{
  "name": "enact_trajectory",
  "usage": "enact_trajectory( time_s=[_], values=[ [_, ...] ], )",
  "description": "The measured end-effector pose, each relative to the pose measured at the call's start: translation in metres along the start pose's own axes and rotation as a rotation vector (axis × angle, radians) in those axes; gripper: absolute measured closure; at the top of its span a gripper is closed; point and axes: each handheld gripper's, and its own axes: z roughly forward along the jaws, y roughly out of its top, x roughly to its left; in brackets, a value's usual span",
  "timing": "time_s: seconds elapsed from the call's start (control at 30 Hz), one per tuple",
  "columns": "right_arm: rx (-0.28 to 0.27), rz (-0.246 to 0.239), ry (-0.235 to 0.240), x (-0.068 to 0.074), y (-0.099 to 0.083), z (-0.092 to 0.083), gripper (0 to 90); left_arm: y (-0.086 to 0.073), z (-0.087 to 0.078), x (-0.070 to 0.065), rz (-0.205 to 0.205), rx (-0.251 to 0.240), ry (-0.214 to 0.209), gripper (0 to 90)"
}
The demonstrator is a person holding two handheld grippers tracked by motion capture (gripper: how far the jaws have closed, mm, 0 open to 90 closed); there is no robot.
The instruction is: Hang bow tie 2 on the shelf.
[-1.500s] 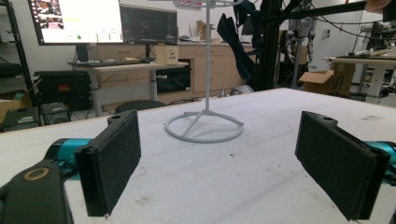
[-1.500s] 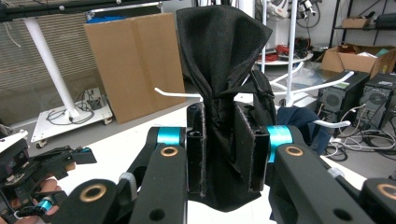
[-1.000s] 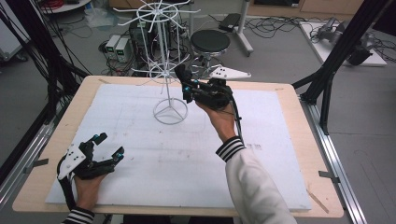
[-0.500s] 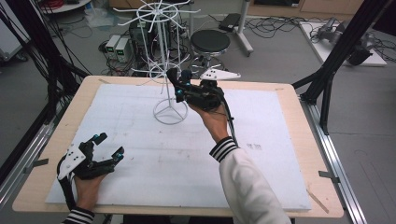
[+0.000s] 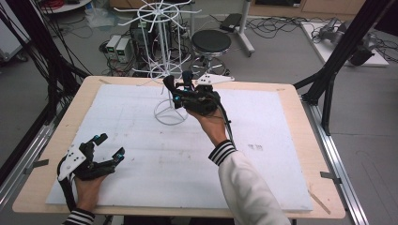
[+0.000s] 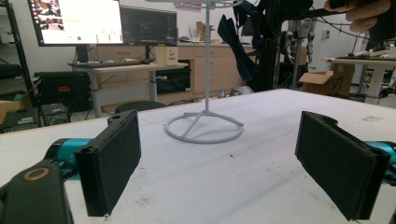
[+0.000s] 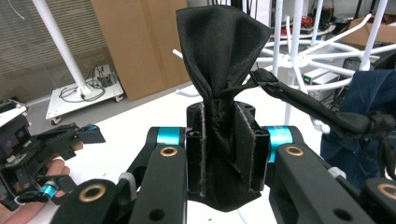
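Black fabric pouch (image 7: 223, 56) with a drawstring cord (image 7: 308, 105): pinched at its gathered neck between the jaws of the right gripper (image 7: 223, 154), bunched body fanning out above them. Soft and light by the look of it, limp, liable to sag and swing; not fragile. Cloth probably grippy against the padded jaws, though thin enough to slip if held by one layer alone. Best hold judged to be the cinched neck, as now, leaving the cord free for a hook of the white wire display stand (image 5: 165, 61).

Right gripper (image 5: 180, 91) clenched on the pouch, raised above the white board (image 5: 281, 140), just beside the stand's pole, forearm stretched forward across the table. Left gripper (image 5: 101, 152) released, jaws spread wide with nothing between, resting low near the front left corner of the board, pointed toward the stand's ring base (image 6: 204, 127).
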Motion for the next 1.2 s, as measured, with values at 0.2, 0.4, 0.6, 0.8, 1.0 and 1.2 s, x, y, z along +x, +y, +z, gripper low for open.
enact_trajectory(
  time_s=[0.2,0.4,0.6,0.8,1.0,1.2],
  values=[
    [0.037,0.011,0.002,-0.002,-0.004,0.002,75.6,0.000,0.000,0.000,0.001,-0.002,0.001,14.6],
    [0.074,0.018,-0.007,-0.005,-0.012,0.005,75.3,0.000,0.000,0.000,0.000,-0.001,0.001,14.6],
    [0.108,0.033,-0.016,-0.008,-0.016,0.008,75.2,0.000,0.000,0.000,0.002,0.002,0.001,14.6],
    [0.134,0.031,-0.024,-0.011,-0.019,0.010,74.4,0.000,0.000,0.000,0.001,0.001,0.002,14.6],
    [0.158,0.017,-0.026,-0.014,-0.021,0.010,61.8,0.000,0.000,0.000,0.004,0.002,0.001,14.6],
    [0.224,-0.032,-0.011,-0.010,-0.026,0.012,9.7,0.000,-0.001,0.000,0.003,-0.008,0.007,14.6]
  ],
)
